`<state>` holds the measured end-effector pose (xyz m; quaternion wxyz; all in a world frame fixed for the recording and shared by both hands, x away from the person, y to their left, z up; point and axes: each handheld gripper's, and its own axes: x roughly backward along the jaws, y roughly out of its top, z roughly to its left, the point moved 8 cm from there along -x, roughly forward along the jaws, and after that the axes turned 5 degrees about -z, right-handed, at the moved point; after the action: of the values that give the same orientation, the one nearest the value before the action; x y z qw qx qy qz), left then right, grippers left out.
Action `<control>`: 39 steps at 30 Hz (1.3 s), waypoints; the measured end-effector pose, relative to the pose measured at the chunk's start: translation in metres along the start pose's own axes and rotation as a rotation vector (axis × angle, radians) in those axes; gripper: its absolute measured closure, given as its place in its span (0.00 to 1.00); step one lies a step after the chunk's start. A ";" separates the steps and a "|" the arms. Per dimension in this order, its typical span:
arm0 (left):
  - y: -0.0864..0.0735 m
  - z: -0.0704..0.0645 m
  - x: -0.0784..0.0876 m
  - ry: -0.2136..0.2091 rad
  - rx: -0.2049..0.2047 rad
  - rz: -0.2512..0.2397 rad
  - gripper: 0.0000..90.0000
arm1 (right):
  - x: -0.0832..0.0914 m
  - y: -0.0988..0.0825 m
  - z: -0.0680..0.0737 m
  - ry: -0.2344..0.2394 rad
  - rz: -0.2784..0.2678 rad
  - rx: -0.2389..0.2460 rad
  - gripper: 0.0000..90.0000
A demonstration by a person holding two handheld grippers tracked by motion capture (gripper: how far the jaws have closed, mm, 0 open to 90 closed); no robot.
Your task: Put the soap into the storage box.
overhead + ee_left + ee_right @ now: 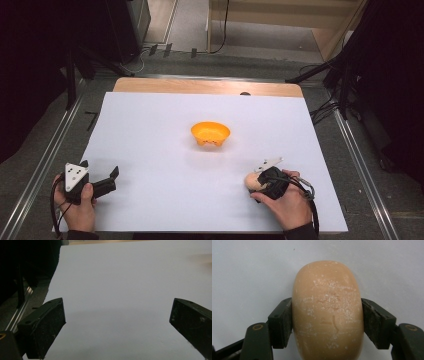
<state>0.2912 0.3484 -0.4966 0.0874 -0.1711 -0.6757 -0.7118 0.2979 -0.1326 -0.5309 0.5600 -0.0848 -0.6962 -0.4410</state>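
Grip: right gripper [327, 322] is clamping a tan, rounded bar, likely a piece of soap [327, 312], with one black jaw pressing on each of its long flanks.
Why held that way: jaws are meeting the bar across its narrow width, so the pads are bearing on the flatter sides instead of the slippery domed ends; that looks like the steadier hold.
Soap place: it is sitting squarely between the right jaws, its rounded end sticking out ahead of them; in the high view the soap [253, 182] is showing just in front of the right gripper [260, 186], low over the white table sheet [165, 200].
Surface: bar is looking scuffed and powdery, so it is probably dry enough not to slide out.
Left gripper: left gripper [117, 320] is resting with its jaws spread wide and nothing between them, only bare sheet ahead; in the high view the left gripper [106, 181] is lying well apart from the soap, probably keeping out of the way.
Likely goal: orange bowl [210, 133] is standing ahead of the right gripper, toward the middle of the sheet, upright and open, apparently waiting as the drop-off.
Step in hand: probably carrying the bar toward the bowl.
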 end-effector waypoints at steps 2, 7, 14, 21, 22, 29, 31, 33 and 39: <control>0.000 0.000 0.000 -0.001 0.003 -0.001 0.01 | 0.000 -0.001 -0.001 0.009 -0.010 0.005 0.36; 0.000 0.001 0.000 -0.003 0.007 -0.003 0.01 | 0.000 -0.001 0.000 0.014 -0.023 0.016 0.36; 0.000 0.001 0.000 -0.011 0.016 -0.003 0.01 | 0.006 0.002 0.000 0.034 -0.050 0.086 0.37; 0.000 0.001 0.000 -0.003 0.010 -0.002 0.01 | 0.016 0.011 -0.005 0.059 -0.062 0.139 0.37; 0.000 0.001 0.000 -0.003 0.010 -0.002 0.01 | 0.016 0.012 -0.005 0.075 -0.056 0.146 0.37; 0.000 0.000 -0.001 -0.002 0.003 0.004 0.01 | 0.010 0.018 -0.014 0.082 -0.043 0.157 0.37; 0.000 0.000 -0.001 -0.001 0.002 0.003 0.01 | 0.010 0.021 -0.015 0.087 -0.048 0.160 0.37; 0.000 0.000 -0.001 -0.001 0.003 0.002 0.01 | 0.010 0.023 -0.017 0.087 -0.051 0.167 0.37; 0.000 0.000 -0.001 -0.006 0.005 0.004 0.01 | 0.009 0.034 -0.019 0.103 -0.062 0.181 0.37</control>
<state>0.2919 0.3486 -0.4973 0.0872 -0.1745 -0.6772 -0.7095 0.3290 -0.1292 -0.5062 0.5867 0.0105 -0.7058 -0.3970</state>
